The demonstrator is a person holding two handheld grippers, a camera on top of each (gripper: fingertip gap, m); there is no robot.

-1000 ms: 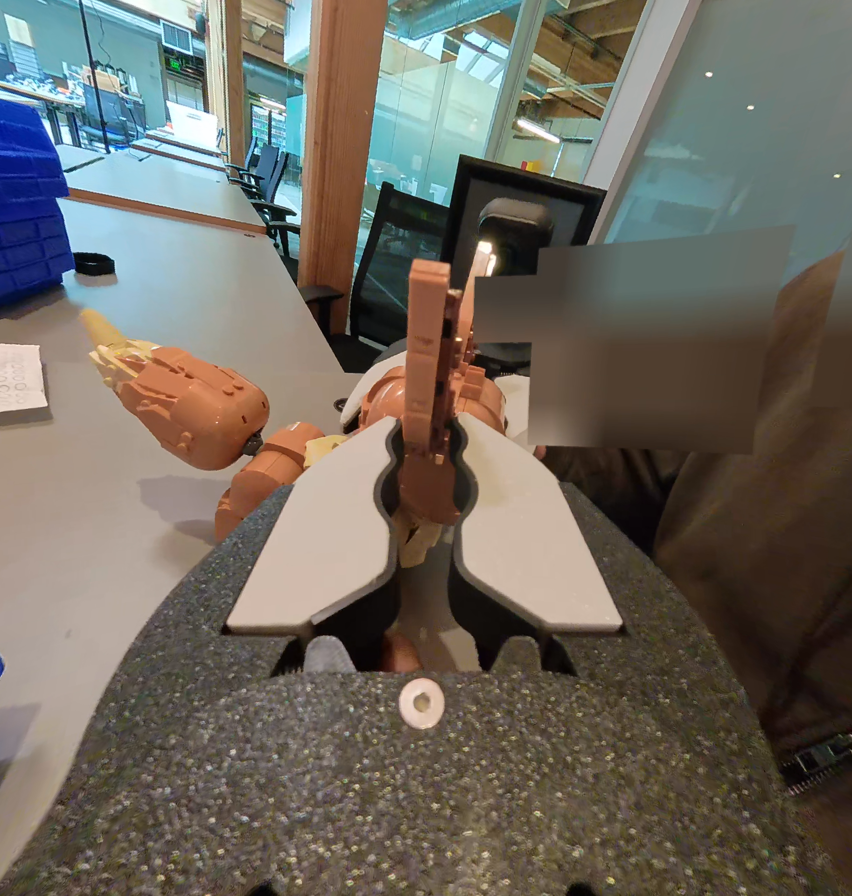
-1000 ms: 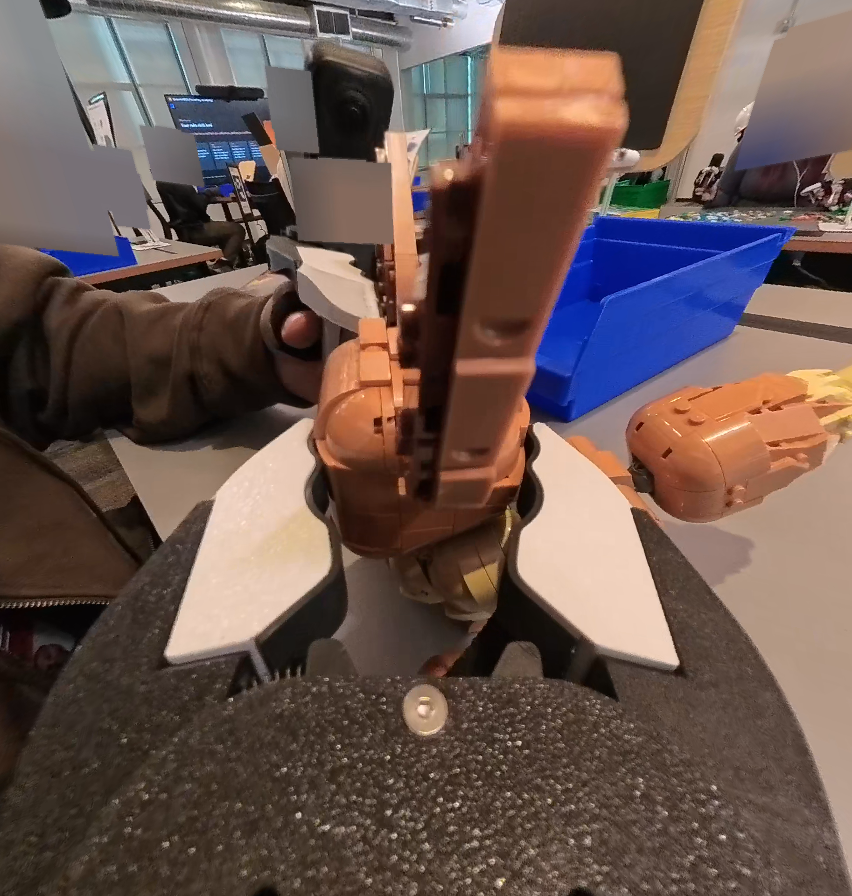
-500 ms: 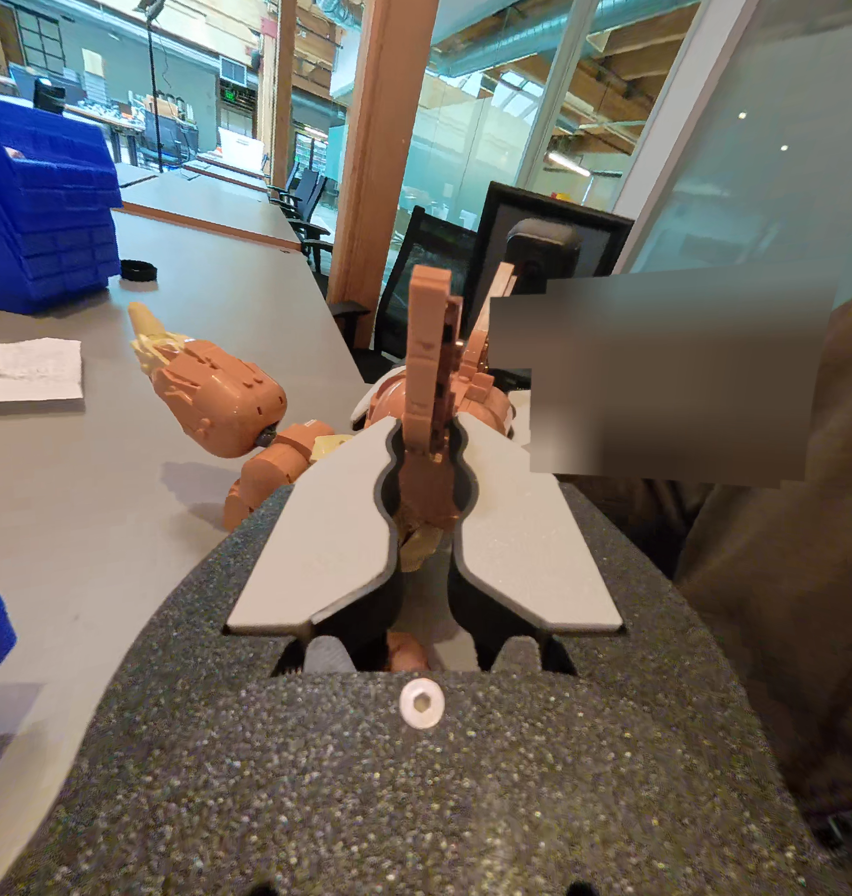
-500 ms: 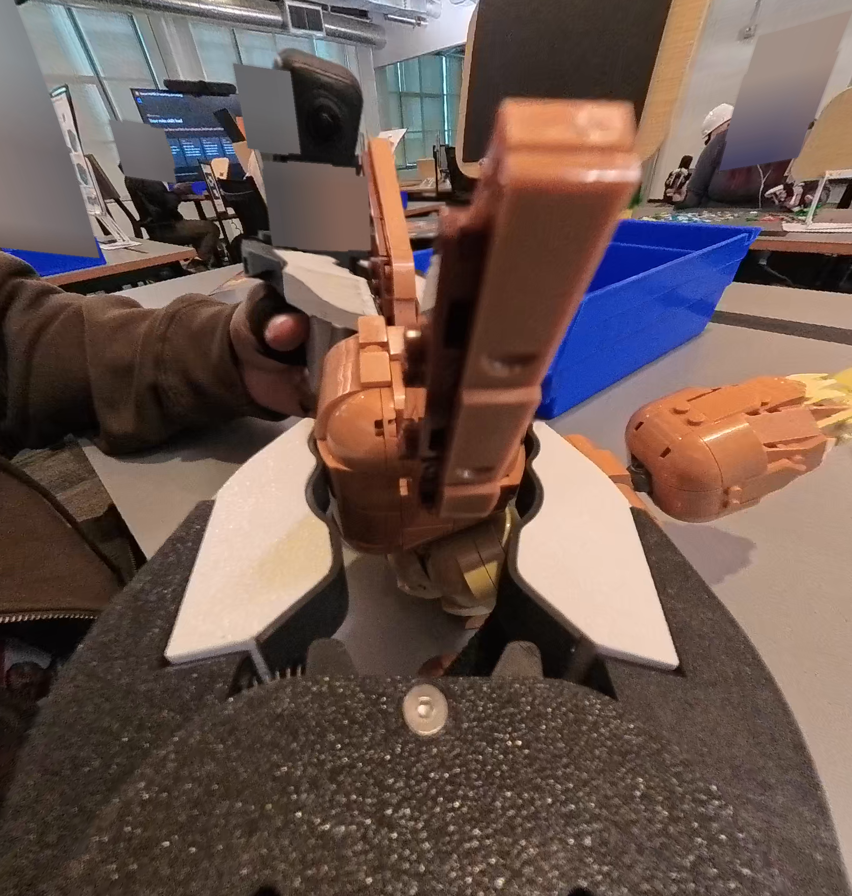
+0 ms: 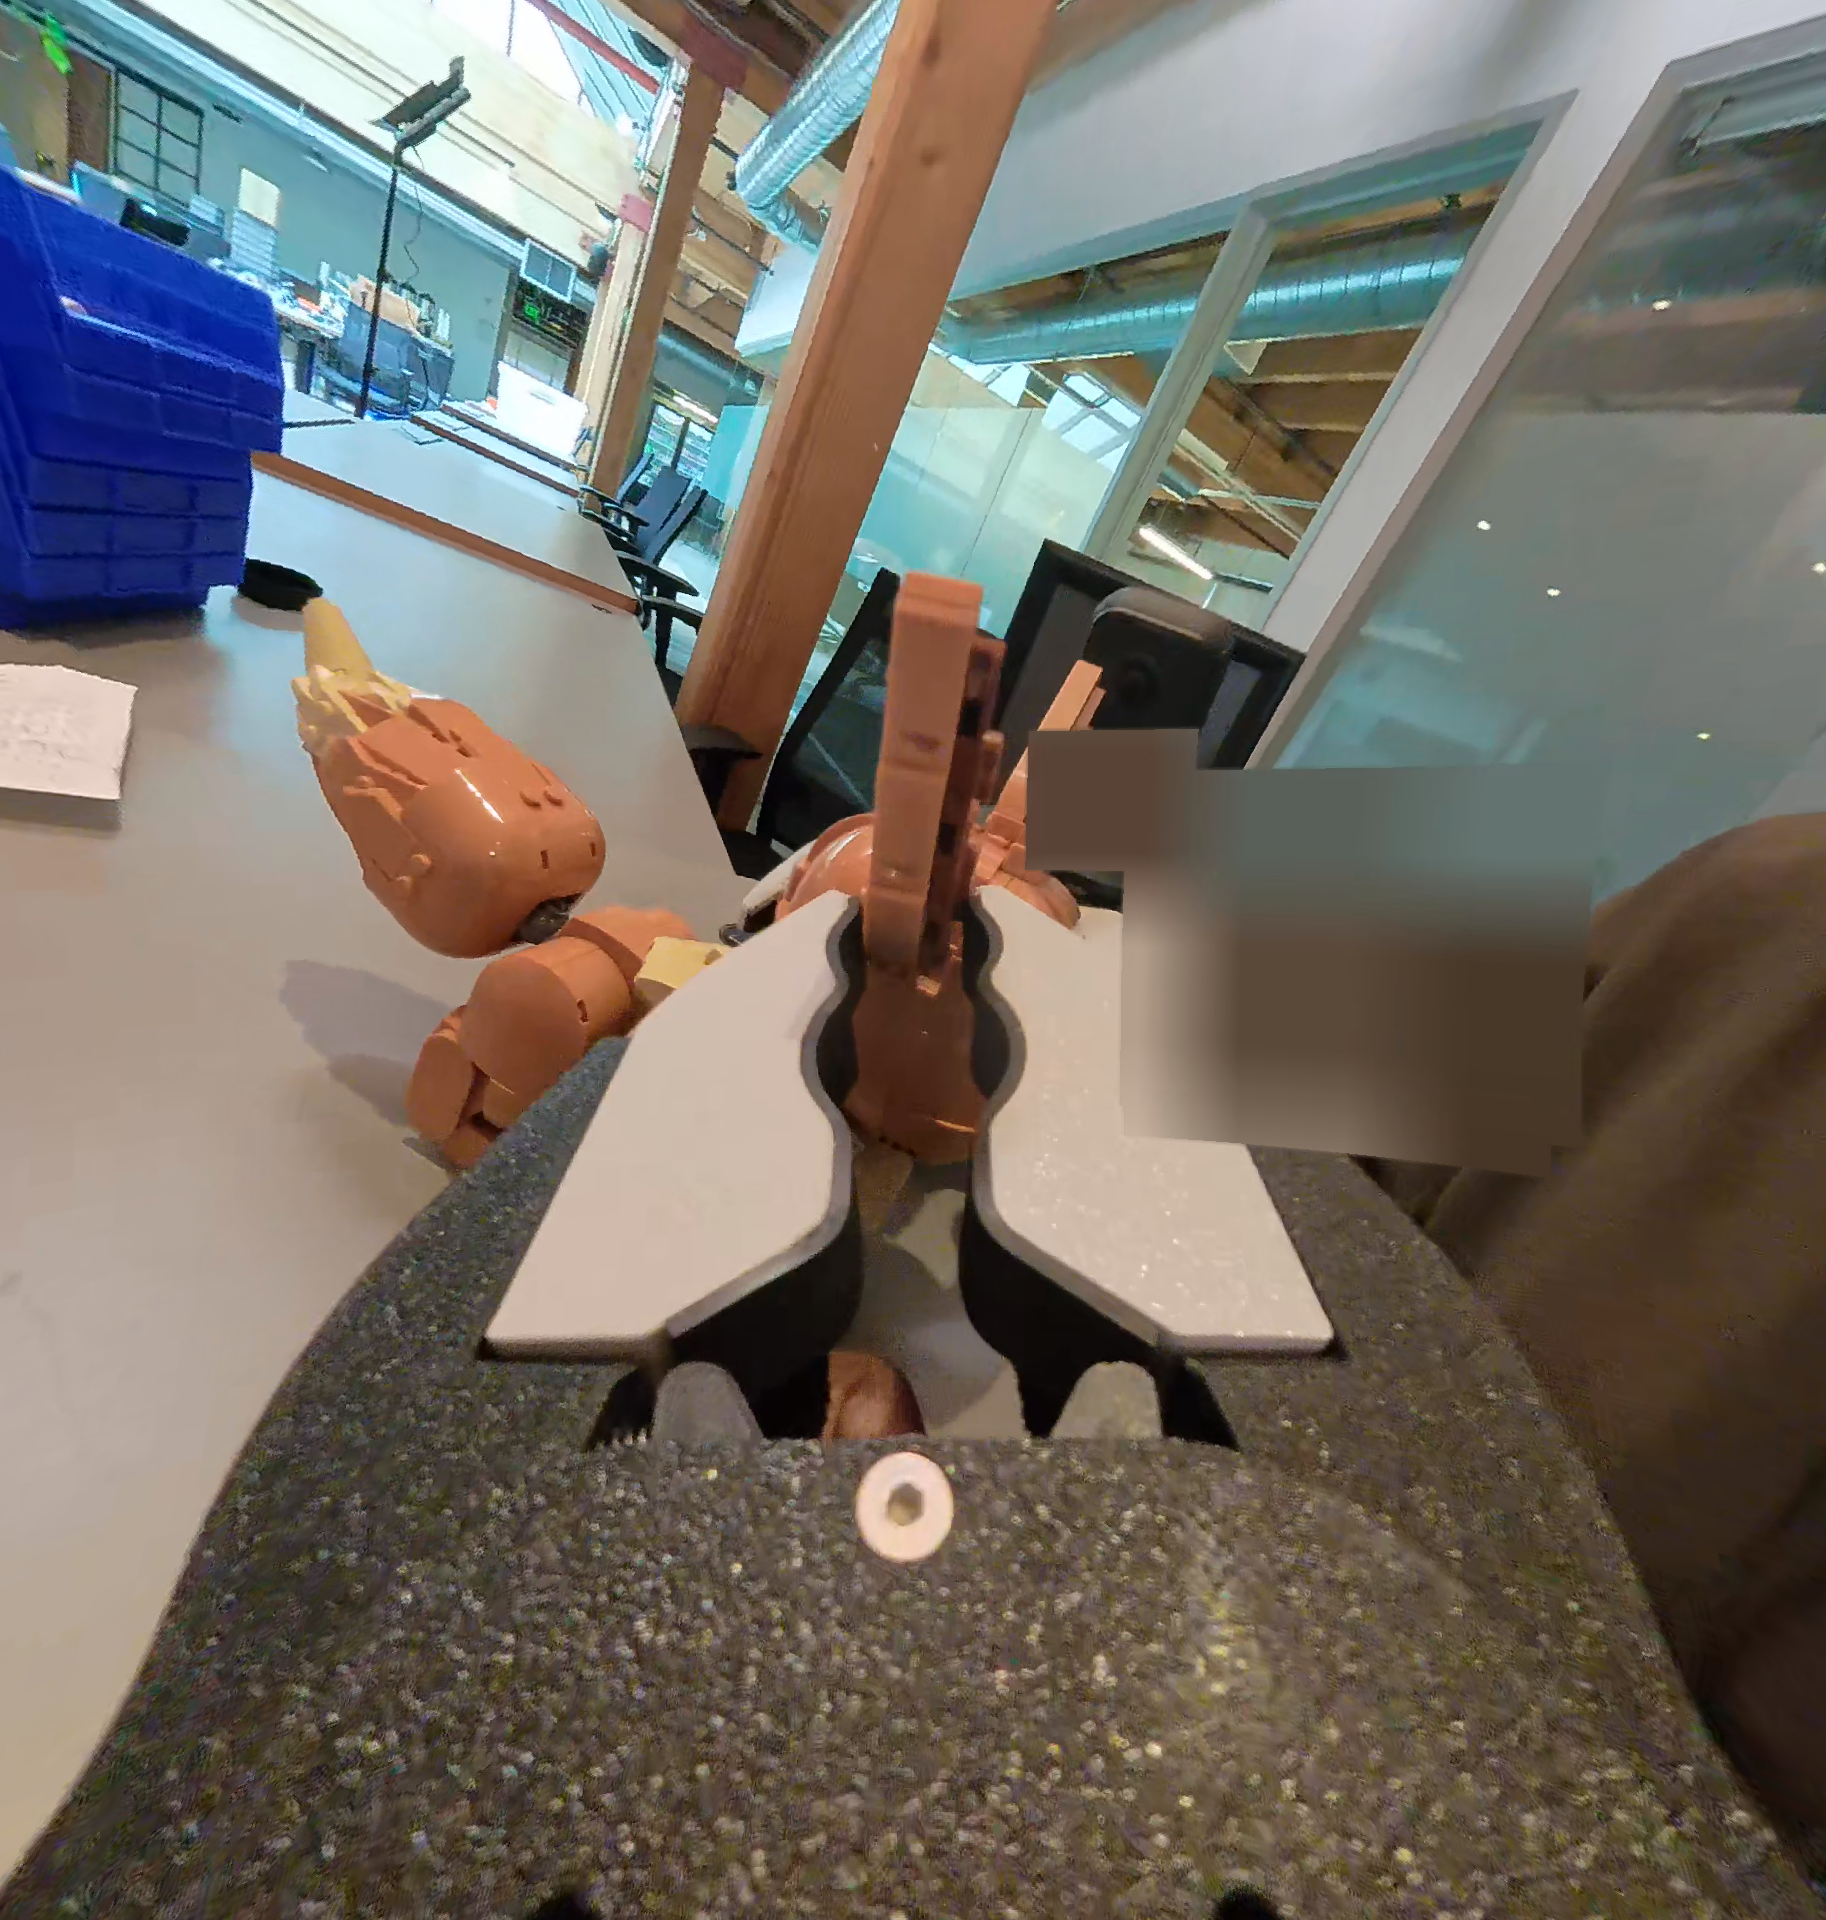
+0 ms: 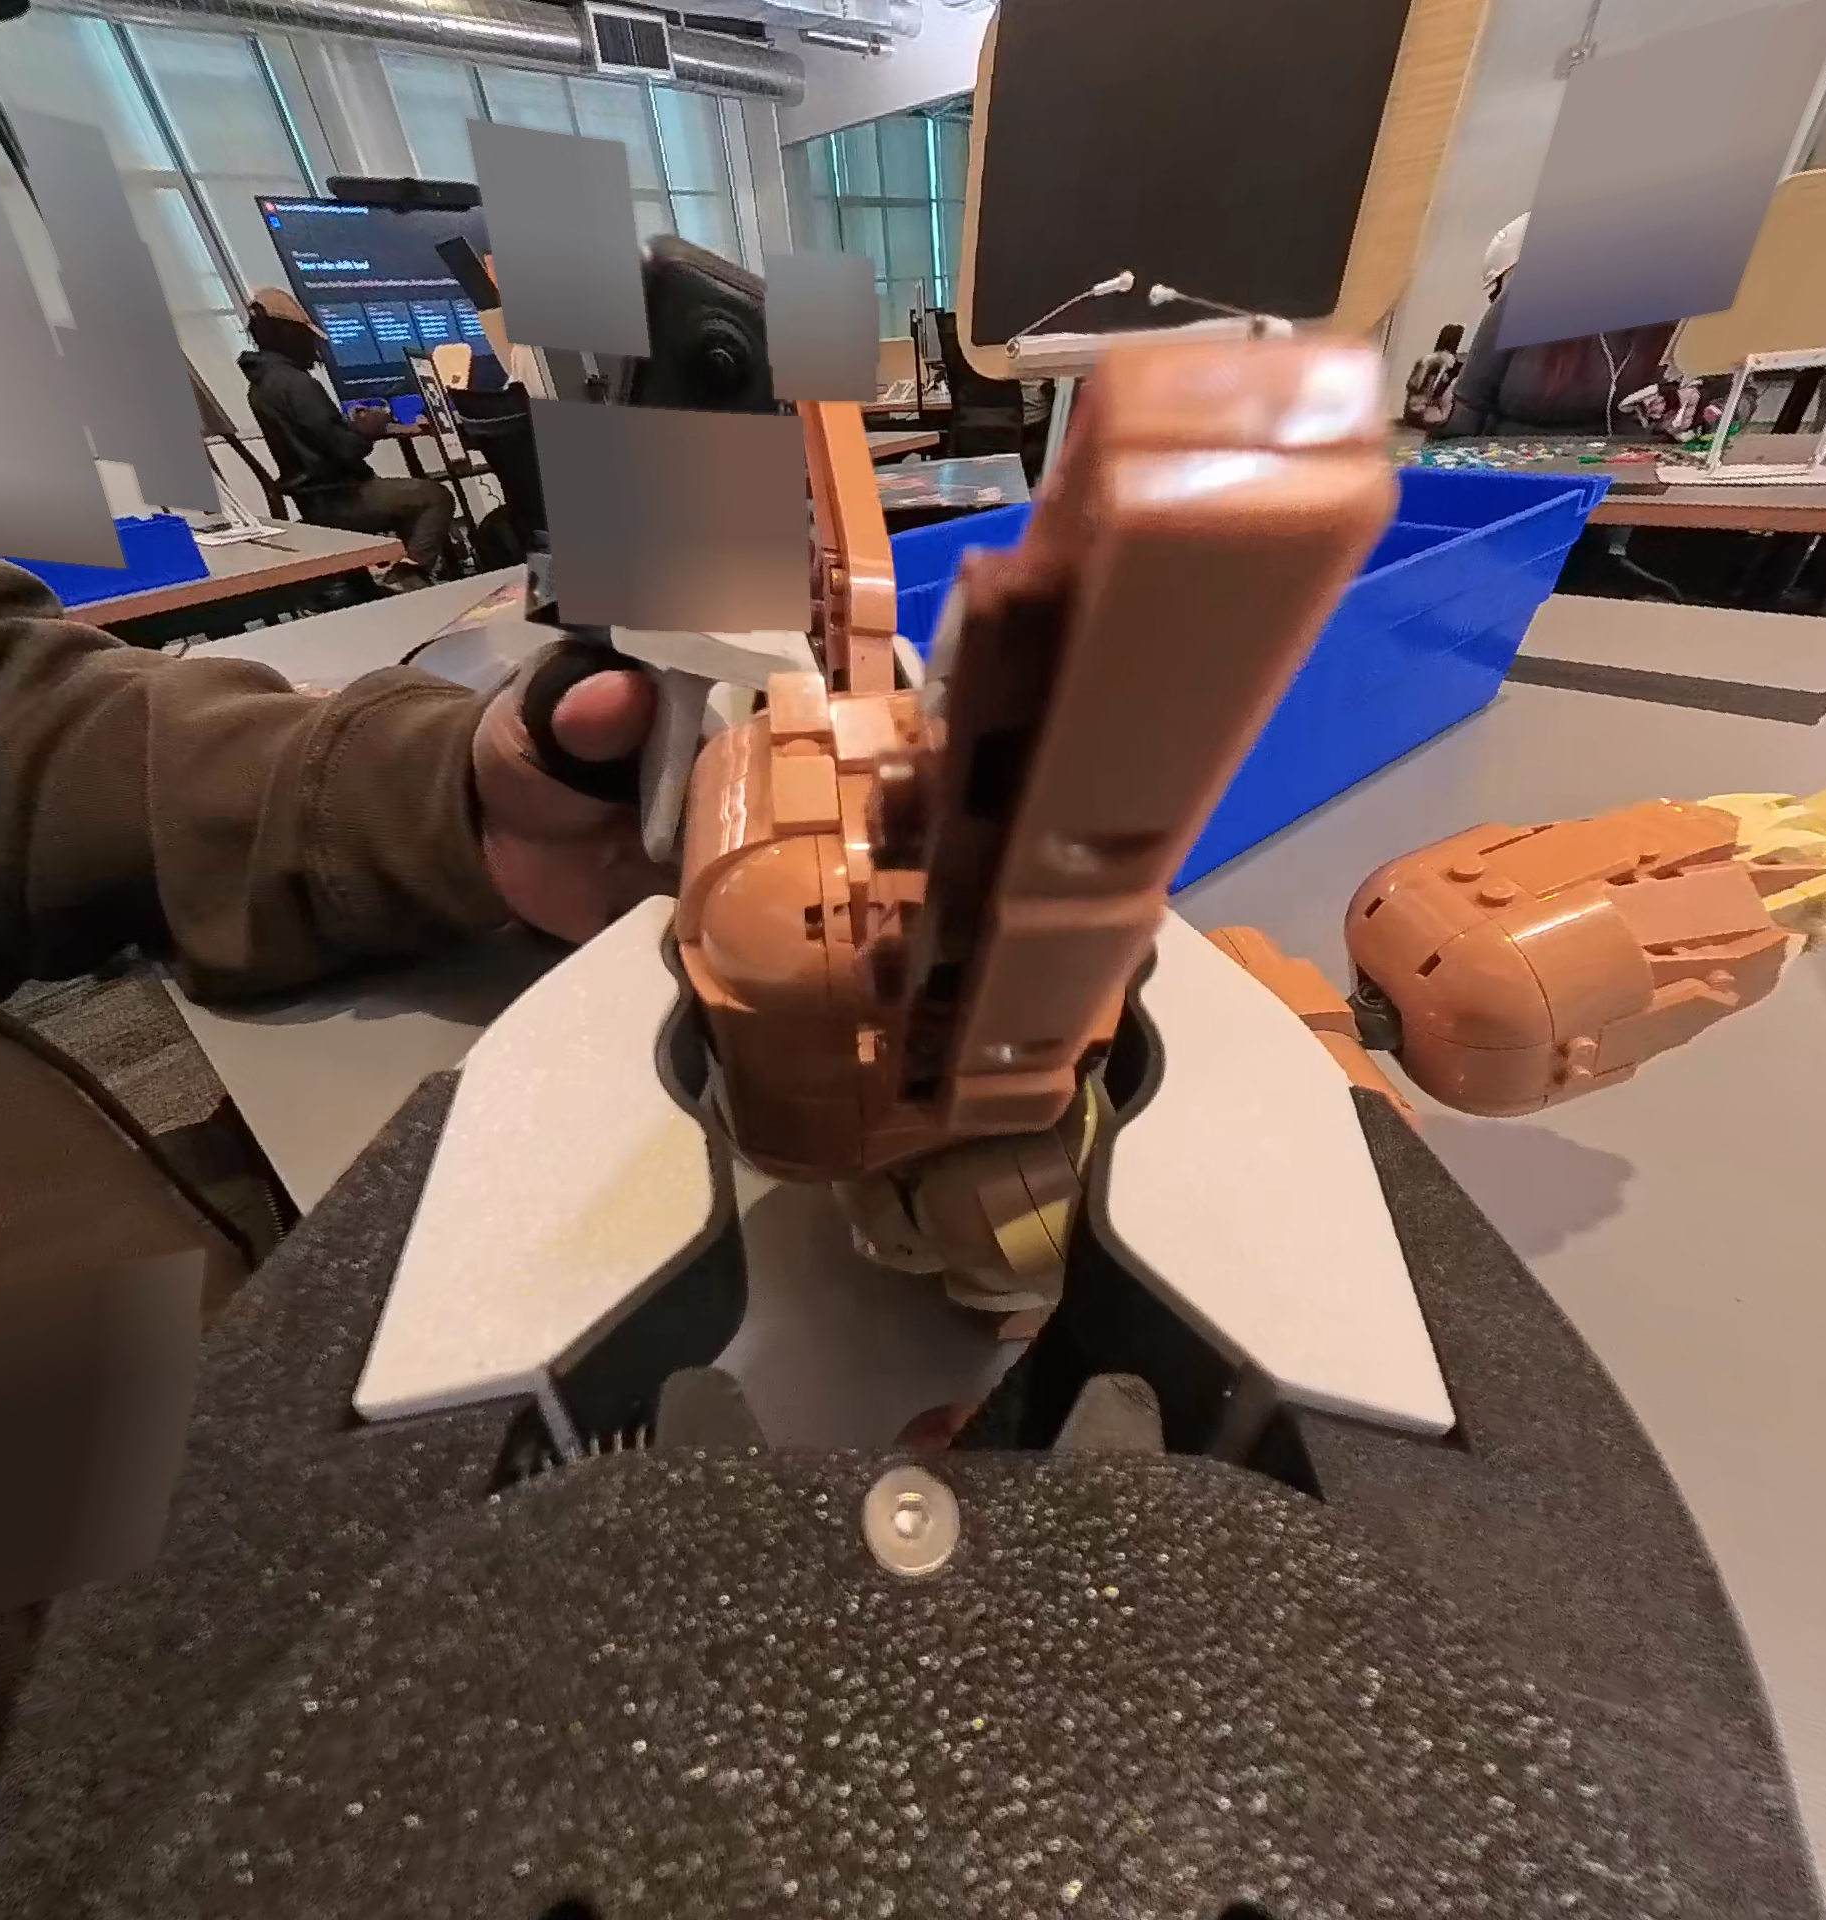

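Both grippers are clamped on the same orange-brown brick-built model (image 6: pixel 888 935), held just above the grey table (image 5: pixel 161 1039).

Left gripper (image 5: pixel 914 935): fingers close together, pinching a thin upright slab (image 5: pixel 924 790) of the model. The slab sits in the narrow gap at the tips, and both pads look pressed against it. Its lower end widens between the notched inner edges of the fingers.

Right gripper (image 6: pixel 909 997): fingers wide apart, closed around the rounded body of the model. Both white fingers (image 6: pixel 576 1091) bear on the sides of the body. A long flat slab (image 6: pixel 1169 665) rises from the body toward the camera, tilted slightly right. A darker tan jointed part (image 6: pixel 1002 1216) hangs below the body between the fingers.

In the right wrist view, the left gripper comes in from the far side, held by a hand (image 6: pixel 566 790) in a brown sleeve (image 6: pixel 213 790).

A second chunk, a rounded orange-brown pod with a pale yellow tip (image 5: pixel 452 821), hangs off the model by a dark joint, just beside the left gripper and raised off the table.

Nearby: blue bin (image 6: pixel 1408 644) behind the model, stack of blue bins (image 5: pixel 88 457) at far left, a white printed paper sheet (image 5: pixel 36 727), a small black ring (image 5: pixel 280 584) on the table.
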